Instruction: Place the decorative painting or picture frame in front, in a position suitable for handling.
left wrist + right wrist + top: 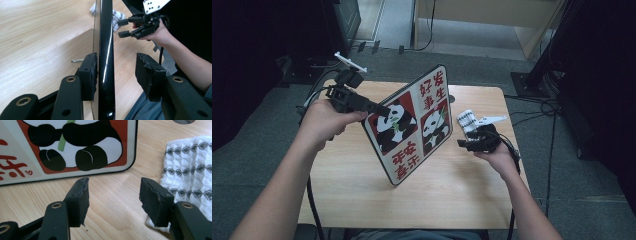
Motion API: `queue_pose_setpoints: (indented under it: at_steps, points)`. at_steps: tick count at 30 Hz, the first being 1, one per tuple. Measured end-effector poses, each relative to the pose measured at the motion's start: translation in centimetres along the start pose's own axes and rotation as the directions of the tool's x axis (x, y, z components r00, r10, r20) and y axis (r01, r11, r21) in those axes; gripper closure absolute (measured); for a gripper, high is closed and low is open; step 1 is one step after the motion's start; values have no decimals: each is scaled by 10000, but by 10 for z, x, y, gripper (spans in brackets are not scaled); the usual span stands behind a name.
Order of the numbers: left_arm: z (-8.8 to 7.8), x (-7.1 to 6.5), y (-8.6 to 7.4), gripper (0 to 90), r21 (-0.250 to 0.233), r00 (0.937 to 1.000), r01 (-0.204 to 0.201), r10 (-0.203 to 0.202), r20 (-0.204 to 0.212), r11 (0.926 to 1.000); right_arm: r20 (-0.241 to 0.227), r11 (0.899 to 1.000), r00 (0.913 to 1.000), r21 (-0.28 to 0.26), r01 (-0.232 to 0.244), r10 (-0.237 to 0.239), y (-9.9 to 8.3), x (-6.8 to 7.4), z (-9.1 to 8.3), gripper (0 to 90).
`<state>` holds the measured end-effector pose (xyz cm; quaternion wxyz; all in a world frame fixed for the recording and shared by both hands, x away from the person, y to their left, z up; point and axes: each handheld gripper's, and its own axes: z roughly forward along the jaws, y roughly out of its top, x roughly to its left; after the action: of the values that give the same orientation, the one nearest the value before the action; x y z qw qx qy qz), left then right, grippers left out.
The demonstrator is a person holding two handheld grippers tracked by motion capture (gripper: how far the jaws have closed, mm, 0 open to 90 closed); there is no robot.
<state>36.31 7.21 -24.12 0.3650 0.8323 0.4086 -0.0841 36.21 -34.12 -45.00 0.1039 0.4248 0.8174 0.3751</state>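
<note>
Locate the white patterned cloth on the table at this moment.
In the high view, the cloth lies on the table's right side, between the panda board and the right gripper.

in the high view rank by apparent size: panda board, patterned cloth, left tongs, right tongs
1. panda board, by far the largest
2. left tongs
3. right tongs and patterned cloth: alike in size, the cloth partly hidden, so unranked

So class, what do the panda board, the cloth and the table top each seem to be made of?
Panda board: probably rigid plastic or lacquered board; its black edge mirrors light glossily.
Cloth: woven fabric, white with grey diamonds, puckered waffle texture.
Table top: light wood or wood-look laminate, visible grain, matte.
</note>
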Motion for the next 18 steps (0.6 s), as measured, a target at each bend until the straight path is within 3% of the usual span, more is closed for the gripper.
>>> queue_pose_setpoints:
  at_steps: [15, 18]
  points:
    - [-1, 8, -37, 507, -660, 10000, 71, -67, 56, 9978, 92, 9997, 9997, 4, -224, 224, -1, -7, 0, 423]
    - [-3, 7, -46, 504, -780, 9996, -121, 100, -276, 9969, 126, 9996, 9995, 4, -277, 277, -1, -9, 1, 423]
